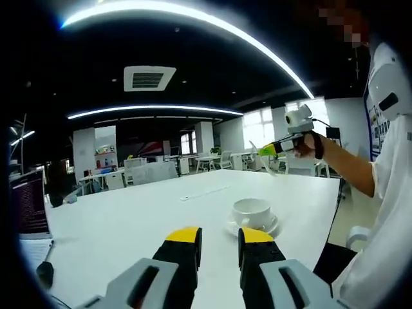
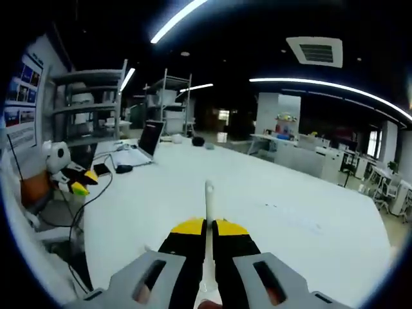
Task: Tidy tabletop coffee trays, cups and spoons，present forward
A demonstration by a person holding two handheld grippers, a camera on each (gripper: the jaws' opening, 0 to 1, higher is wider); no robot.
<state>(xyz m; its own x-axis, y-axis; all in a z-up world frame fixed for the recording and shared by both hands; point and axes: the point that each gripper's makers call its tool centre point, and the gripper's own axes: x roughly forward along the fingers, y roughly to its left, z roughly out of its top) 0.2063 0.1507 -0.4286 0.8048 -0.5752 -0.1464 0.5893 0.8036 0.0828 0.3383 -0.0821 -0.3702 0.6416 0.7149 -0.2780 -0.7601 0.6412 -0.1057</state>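
An open laptop (image 2: 149, 138) and a black mouse (image 2: 123, 168) sit on the white table (image 2: 270, 193).

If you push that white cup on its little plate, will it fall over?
Probably not: the cup looks low and wide, sitting upright on its saucer. It might slide on the smooth white table. It looks ceramic, so likely breakable.

White cup (image 1: 252, 212) upright on a white saucer (image 1: 273, 226), on the worktop just ahead and right of the left tool's tips. White spoon (image 2: 208, 212) clamped between the right tool's jaws, handle pointing straight forward, raised off the worktop.
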